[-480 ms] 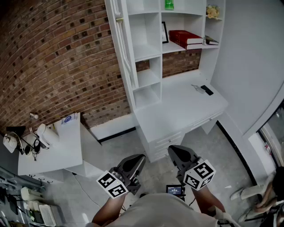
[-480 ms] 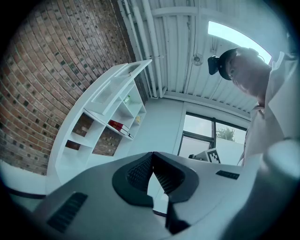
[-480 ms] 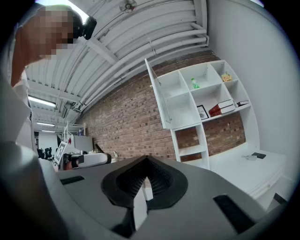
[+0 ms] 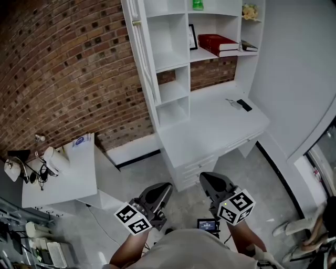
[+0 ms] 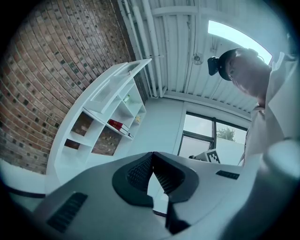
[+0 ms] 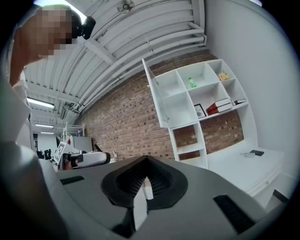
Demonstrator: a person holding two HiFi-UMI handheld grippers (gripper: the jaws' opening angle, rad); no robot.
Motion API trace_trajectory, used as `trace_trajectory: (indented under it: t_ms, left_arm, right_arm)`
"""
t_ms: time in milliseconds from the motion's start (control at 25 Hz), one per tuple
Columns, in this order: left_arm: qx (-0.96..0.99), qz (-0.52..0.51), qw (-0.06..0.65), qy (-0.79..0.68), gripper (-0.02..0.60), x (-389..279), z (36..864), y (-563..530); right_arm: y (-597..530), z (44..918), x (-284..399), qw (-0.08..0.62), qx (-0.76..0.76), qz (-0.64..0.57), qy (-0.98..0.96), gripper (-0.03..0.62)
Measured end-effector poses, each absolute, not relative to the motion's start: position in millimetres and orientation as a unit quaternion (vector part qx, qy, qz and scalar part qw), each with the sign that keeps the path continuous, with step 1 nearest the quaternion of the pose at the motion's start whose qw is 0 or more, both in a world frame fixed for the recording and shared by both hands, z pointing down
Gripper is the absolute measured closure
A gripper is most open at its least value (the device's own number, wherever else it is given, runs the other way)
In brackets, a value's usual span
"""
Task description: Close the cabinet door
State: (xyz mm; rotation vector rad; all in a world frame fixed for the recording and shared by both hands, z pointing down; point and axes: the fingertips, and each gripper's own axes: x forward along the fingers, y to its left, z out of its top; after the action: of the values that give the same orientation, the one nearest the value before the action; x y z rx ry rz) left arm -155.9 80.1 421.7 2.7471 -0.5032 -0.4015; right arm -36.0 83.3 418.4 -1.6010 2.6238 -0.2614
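Note:
The white cabinet and desk unit (image 4: 210,131) stands against the brick wall. Its tall upper door (image 4: 143,58) hangs open, swung out to the left and seen edge-on; the right gripper view shows it too, as the door (image 6: 153,93) angled out from the shelves. In the left gripper view the unit (image 5: 101,112) is far off and tilted. Both grippers are held low near my body, well short of the cabinet. My left gripper (image 4: 164,188) (image 5: 152,155) has its tips together with nothing in it. My right gripper (image 4: 206,178) (image 6: 146,161) is shut and holds nothing.
Red books (image 4: 218,44), a framed picture and a green bottle (image 4: 197,4) sit on the shelves. A black remote (image 4: 244,105) lies on the desk top. A small white table (image 4: 68,181) with cables and bottles stands at the left. A person's foot shows at the right edge.

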Motion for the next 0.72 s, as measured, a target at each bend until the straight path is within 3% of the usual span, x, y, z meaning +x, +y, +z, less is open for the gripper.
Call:
trace_trajectory:
  t_ms: [720]
  left_arm:
    - [0.956, -0.133, 0.156, -0.210, 0.574, -113, 427, 78]
  right_arm:
    - [80, 425, 26, 0.031, -0.520, -0.082, 0.850, 0.565]
